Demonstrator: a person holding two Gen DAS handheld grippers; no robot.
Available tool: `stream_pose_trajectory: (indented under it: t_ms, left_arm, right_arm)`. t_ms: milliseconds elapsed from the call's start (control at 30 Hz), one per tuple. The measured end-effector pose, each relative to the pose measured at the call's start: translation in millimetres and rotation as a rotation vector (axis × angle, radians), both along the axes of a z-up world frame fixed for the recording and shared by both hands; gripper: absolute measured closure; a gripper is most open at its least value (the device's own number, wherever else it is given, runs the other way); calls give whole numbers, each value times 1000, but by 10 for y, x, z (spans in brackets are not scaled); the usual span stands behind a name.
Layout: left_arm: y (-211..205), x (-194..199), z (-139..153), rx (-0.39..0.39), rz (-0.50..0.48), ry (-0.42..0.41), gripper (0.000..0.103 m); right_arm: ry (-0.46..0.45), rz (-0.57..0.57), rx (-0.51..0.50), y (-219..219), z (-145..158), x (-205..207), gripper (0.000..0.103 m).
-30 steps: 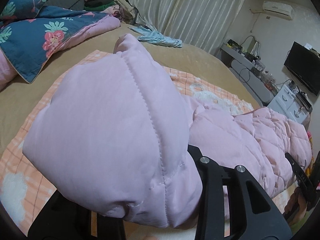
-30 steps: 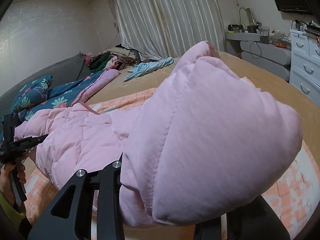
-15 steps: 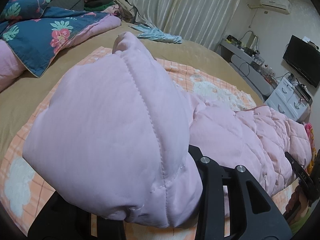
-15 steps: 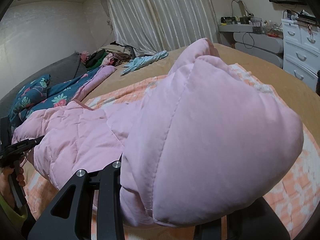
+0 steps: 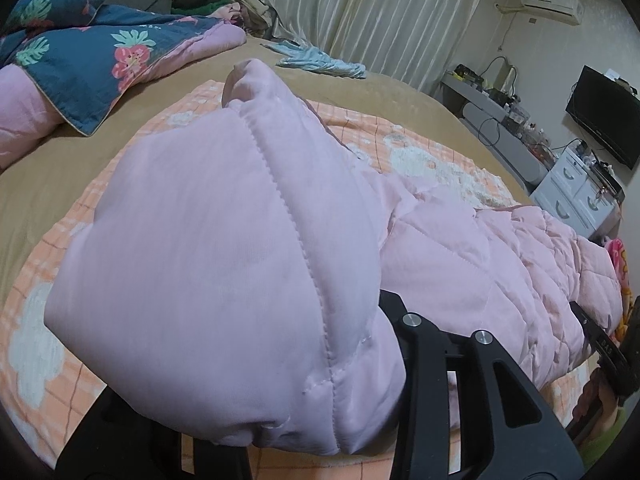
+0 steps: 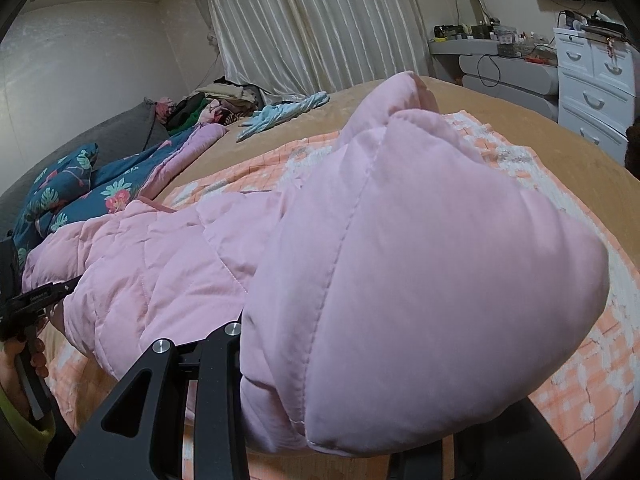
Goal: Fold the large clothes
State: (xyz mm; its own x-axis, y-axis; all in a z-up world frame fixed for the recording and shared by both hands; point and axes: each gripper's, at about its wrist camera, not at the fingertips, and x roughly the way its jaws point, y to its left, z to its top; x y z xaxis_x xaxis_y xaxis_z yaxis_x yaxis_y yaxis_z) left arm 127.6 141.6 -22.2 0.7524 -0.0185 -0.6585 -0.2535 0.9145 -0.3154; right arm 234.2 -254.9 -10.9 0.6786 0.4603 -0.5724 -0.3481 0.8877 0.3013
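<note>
A tan-covered bed [image 5: 48, 168] carries an orange-and-white checked blanket [image 5: 40, 320], over which a quilted pale pink padded jacket [image 5: 460, 248] is stretched. The left gripper [image 5: 280, 432] and right gripper [image 6: 340, 440] each pinch a bulging jacket end, jaws narrowly parted around fabric.

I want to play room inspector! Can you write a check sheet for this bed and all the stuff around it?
Surface: tan bed cover with an orange-and-white checked blanket spread on it.
Job's things: puffy pink quilted jacket, lifted at both ends, sagging between.
Clutter: blue flowered quilt, light blue garment, heap of clothes.
Grippers: left gripper and right gripper, each shut on the jacket; fingertips hidden by fabric.
Cables: dark cords hang at the grey desk.
Surroundings: cream curtains, white drawer chest, black screen, air conditioner.
</note>
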Motion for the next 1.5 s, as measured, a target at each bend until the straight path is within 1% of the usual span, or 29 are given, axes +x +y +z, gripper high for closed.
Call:
stream_pose_trajectory:
  t_ms: [267,567,700,933,1067,1233,1333,1433,1500]
  left_arm:
    - [48,-98,-87,-17,2,7,73]
    - [130,-243,-80,-42,13,-18,73]
    - [178,-318,-88,-51,9,-15,73]
    - [234,-307,-209,-55,12,8,72]
    - [242,-289,-271,-60,21,19,70]
    - [245,-271,-309,-63,24,24,69]
    - [233,-263,-332,-59,26,28,67]
    - [242,-264,-343,-63,27,33,66]
    - [217,-285,-337,-60,23,33,66]
  right_arm:
    - [12,-3,0,-17,-50,-62,71]
    - [-41,16,5,-51,8,-210,71]
    - [-62,34,16,-62,54,-275,71]
    - [-29,16,6,-64,5,-275,71]
    - [17,-12,14,-49,-61,-226,70]
    - [124,-63,52,-100,-256,-127,64]
    - [156,-78,65,-107,-313,-105,58]
    - [197,-105,81,-124,-382,-77,48]
    - [221,-123,89,-161,-420,-63,37]
